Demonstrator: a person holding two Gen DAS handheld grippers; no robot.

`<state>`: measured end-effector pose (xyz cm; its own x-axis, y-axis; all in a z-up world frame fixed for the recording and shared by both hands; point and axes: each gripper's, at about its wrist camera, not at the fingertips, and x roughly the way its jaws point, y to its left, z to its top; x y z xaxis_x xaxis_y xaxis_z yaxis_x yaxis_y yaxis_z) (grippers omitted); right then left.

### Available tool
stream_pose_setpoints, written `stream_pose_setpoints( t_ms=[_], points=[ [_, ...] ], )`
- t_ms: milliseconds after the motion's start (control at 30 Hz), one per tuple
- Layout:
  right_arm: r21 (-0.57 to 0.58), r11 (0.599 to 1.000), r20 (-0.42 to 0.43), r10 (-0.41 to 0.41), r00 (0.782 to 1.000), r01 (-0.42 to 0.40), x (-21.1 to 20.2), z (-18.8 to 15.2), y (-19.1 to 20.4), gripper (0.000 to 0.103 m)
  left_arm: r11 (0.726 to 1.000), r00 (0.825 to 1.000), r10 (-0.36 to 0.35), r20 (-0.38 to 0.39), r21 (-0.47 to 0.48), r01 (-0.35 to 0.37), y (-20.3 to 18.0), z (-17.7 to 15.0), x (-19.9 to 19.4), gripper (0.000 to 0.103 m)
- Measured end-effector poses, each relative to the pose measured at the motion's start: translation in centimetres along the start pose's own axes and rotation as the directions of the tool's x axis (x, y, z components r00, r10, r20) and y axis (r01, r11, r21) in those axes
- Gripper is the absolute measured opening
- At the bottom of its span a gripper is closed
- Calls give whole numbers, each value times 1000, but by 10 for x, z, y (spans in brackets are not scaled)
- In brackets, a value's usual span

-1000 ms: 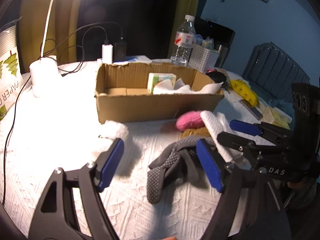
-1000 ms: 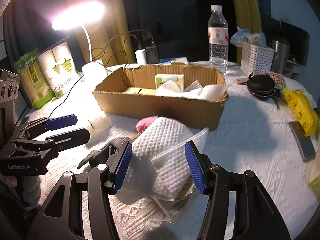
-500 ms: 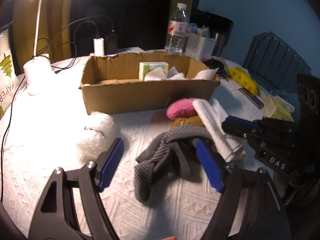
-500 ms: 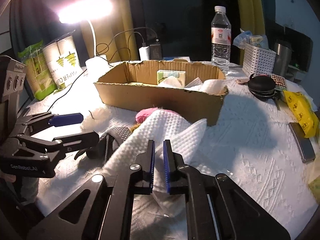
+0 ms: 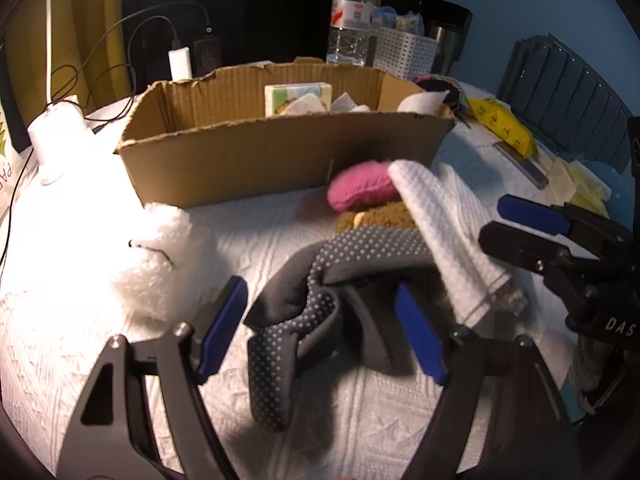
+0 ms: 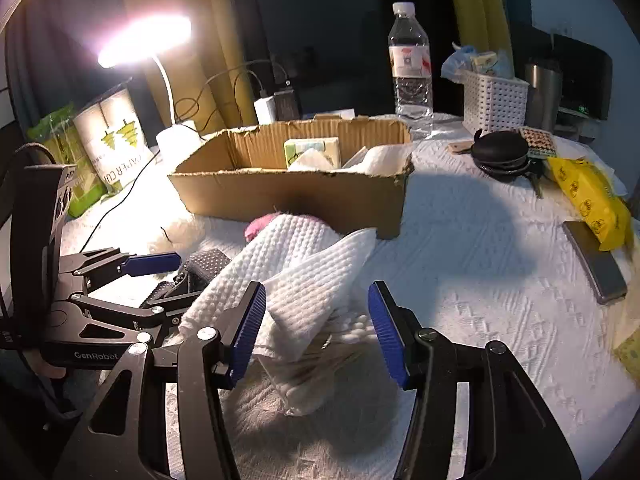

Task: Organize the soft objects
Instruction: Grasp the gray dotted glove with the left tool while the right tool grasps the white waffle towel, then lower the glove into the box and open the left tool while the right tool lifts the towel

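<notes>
Left tongs (image 5: 320, 332) gape around grey glove (image 5: 320, 280) | right tongs (image 6: 316, 328) wide, empty, straddling white cloth (image 6: 296, 276) | risk: cloth overlapping glove may drag along, missing box (image 6: 292, 196)

left gripper (image 5: 320, 330) spread | straddles grey glove (image 5: 316, 300) | cardboard box (image 5: 280, 160) behind

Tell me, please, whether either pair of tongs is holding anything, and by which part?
Nothing is held. The left tongs are open around the grey glove; the right tongs are open around the white cloth.
</notes>
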<state>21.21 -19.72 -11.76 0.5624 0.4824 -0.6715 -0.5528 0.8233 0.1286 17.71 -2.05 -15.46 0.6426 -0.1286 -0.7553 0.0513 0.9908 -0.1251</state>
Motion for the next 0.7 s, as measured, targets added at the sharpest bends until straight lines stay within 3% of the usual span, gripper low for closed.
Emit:
stream_pose_setpoints(
  t_ms=[200, 233, 267, 333, 367, 433, 700],
  points=[
    [-23, 1000, -4, 15, 1000, -15, 10, 3, 9, 56, 1000, 1000, -30, 8, 9, 30, 4, -2, 1, 75],
    [-36, 999, 0, 20, 1000, -20, 10, 4, 12, 47, 999, 999, -39, 14, 10, 39, 4, -3, 0, 74],
    [-49, 999, 2, 22, 1000, -22, 10, 5, 16, 28, 999, 999, -50, 15, 11, 49, 5, -3, 0, 70],
    [-84, 996, 3, 13, 1000, -12, 10, 6, 23, 14, 997, 997, -71, 10, 17, 71, 5, -4, -1, 56],
    [-100, 995, 2, 10, 1000, -9, 10, 6, 26, 13, 997, 997, -73, 14, 19, 73, 5, -4, -2, 52],
    [-121, 993, 1, 14, 1000, -14, 10, 7, 31, 9, 997, 997, -78, 21, 16, 77, 7, -4, -4, 32],
    [-158, 987, 32, 13, 999, -8, -4, 14, 45, 7, 995, 993, -100, 69, 6, 99, 17, -5, -23, 26]
  ],
)
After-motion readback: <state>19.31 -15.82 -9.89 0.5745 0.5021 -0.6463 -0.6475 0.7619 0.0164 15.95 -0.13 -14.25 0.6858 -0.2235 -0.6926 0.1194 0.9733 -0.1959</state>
